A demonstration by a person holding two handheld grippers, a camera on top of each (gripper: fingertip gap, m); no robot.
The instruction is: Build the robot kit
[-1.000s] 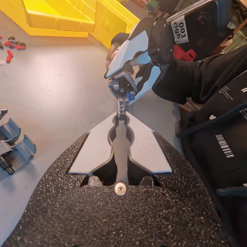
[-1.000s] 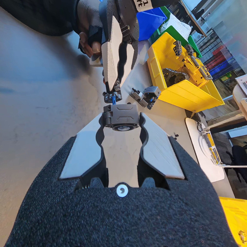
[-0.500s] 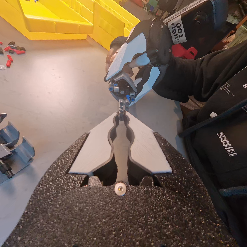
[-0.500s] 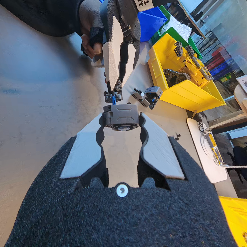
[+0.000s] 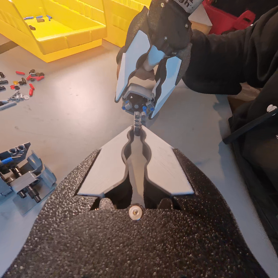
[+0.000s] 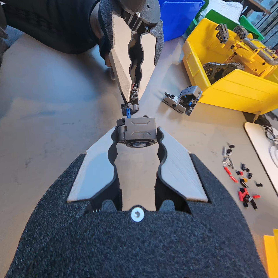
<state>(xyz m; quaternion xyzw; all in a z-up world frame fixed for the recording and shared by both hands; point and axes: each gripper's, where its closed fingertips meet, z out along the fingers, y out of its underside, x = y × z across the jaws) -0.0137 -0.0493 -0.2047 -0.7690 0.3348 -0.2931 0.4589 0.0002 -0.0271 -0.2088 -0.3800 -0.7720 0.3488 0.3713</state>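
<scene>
Grey motor block [image 6: 137, 130], clamped in your right claw [image 6: 136, 132], faces the pin connector [image 5: 137, 122] pinched by your left claw [image 5: 137, 129], aligned for mating.

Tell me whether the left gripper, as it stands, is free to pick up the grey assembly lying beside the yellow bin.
Probably not yet: the left gripper is shut on a small dark connector piece. The path to the grey assembly looks unobstructed over the table.

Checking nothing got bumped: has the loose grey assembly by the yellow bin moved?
No. The assembly lies just off the bin's near-left corner, as before; only the camera view has shifted.
</scene>
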